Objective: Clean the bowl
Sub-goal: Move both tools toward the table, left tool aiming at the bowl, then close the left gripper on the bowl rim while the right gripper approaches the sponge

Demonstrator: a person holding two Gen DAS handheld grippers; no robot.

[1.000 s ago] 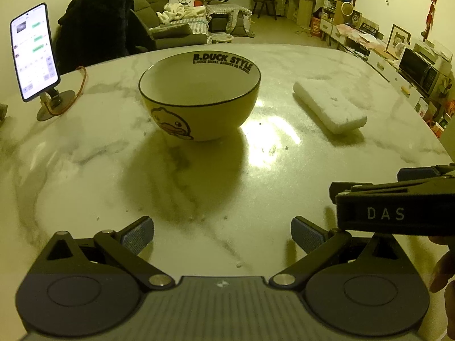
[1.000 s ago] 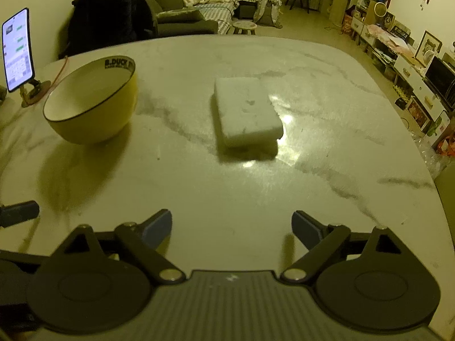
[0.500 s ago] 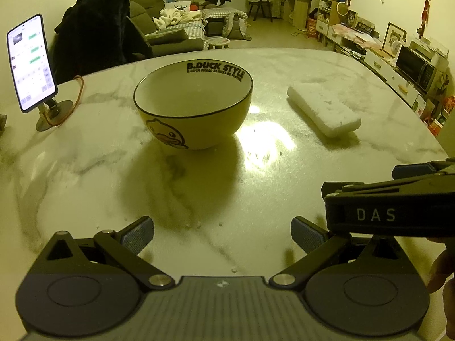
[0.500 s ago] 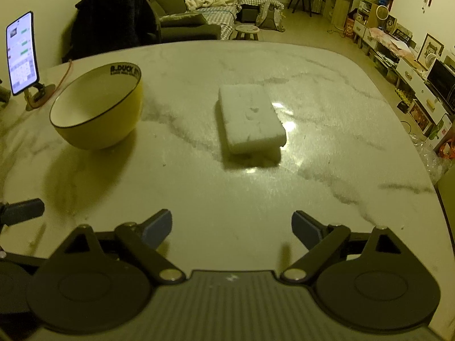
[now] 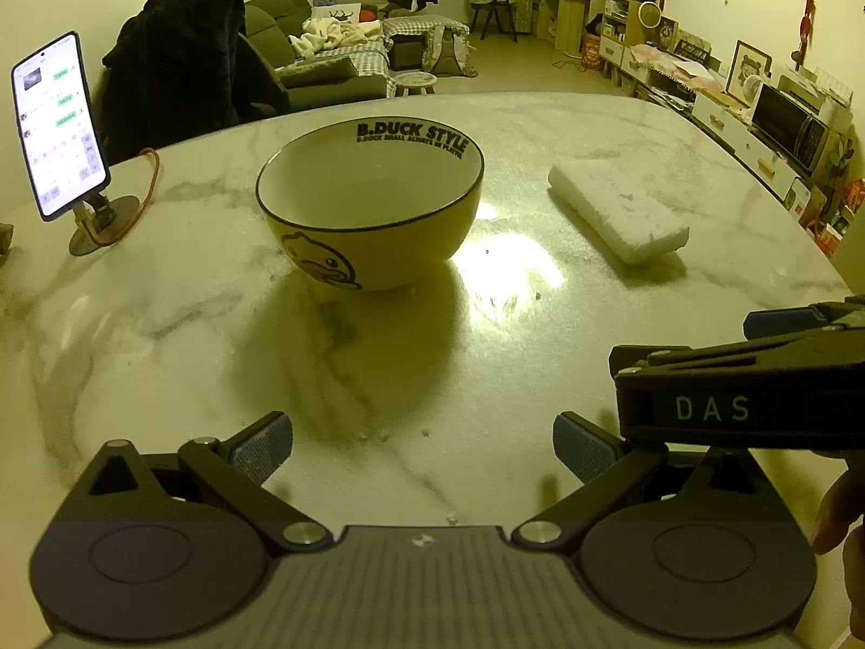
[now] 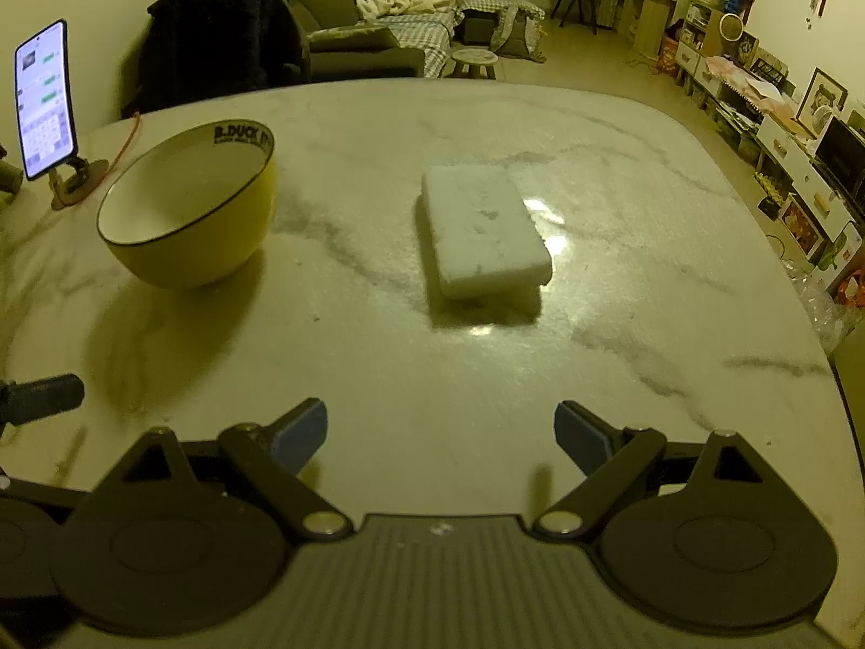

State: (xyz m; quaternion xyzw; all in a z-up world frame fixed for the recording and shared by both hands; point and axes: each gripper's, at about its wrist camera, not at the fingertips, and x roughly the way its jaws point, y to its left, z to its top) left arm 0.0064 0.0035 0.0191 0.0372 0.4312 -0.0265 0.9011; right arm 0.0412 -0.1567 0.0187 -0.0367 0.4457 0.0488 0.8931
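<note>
Marble tabletop (image 5: 162, 324) in a living room, sofa and shelving behind.

Left wrist view: the left hand-held gripper (image 5: 421, 446) hovers low over the tabletop, fingers spread wide and empty. The bowl (image 5: 373, 216) stands upright straight ahead, well apart from the fingers. Its inner rim reads "B.DUCK STYLE", with a smaller line beneath too small to read reliably; a duck face is printed on the yellow outer wall. The sponge (image 5: 616, 211) lies flat to the bowl's right, not touching it. The right unit, marked "DAS", enters from the right edge. A lit phone (image 5: 57, 124) stands on a holder at far left.

Right wrist view: the right hand-held gripper (image 6: 440, 435) is likewise wide and empty, aligned with the sponge (image 6: 481, 230) ahead.

Handling judgement: the bowl appears ceramic, hence rigid, fairly heavy, smooth-glazed and breakable; grip across the rim wall. The sponge looks light and compressible; pinch across its narrow width.
</note>
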